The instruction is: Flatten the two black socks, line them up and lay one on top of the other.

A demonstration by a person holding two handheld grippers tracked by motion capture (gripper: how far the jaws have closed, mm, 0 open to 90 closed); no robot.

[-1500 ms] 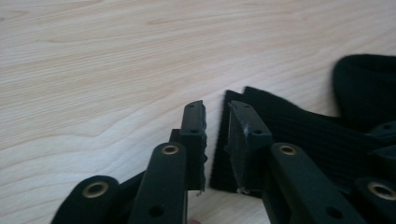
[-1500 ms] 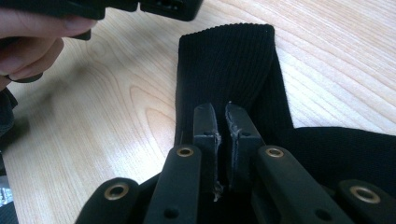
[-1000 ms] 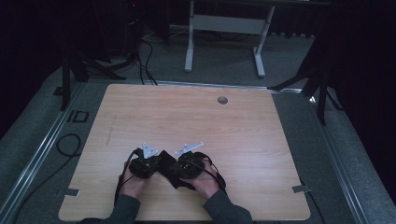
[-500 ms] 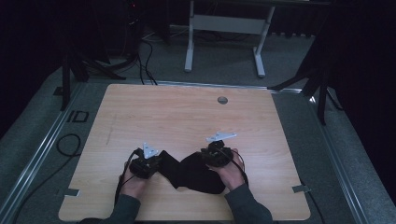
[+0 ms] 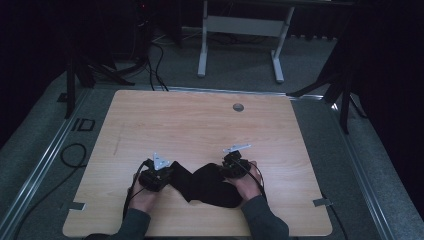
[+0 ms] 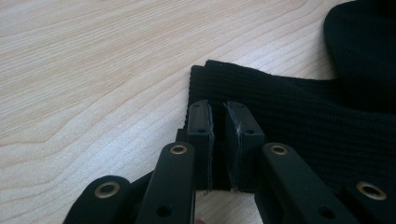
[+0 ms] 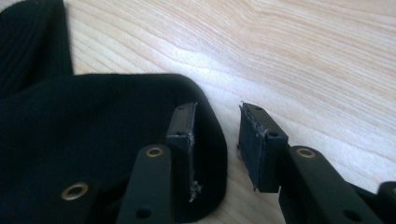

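A black ribbed knit cloth (image 5: 205,187) lies spread near the front edge of the wooden table (image 5: 200,125), between the two hand-held grippers. My left gripper (image 5: 169,176) is at the cloth's left end. In the left gripper view, that gripper (image 6: 219,116) is shut on the cloth's ribbed edge (image 6: 303,107). My right gripper (image 5: 226,172) is at the cloth's right end. In the right gripper view it (image 7: 218,114) stands open, one jaw over the cloth (image 7: 93,140) and the other over bare wood, with the rounded cloth edge reaching into the gap.
A small round grommet (image 5: 238,107) sits near the table's far edge. Beyond the table stands a white metal frame (image 5: 240,30), and cables (image 5: 155,55) trail on the grey floor. Tape tabs (image 5: 321,202) mark the front corners.
A second ago the grippers were close together. The right gripper has since moved right and slightly away, and the cloth is spread between them. The left gripper has stayed put.
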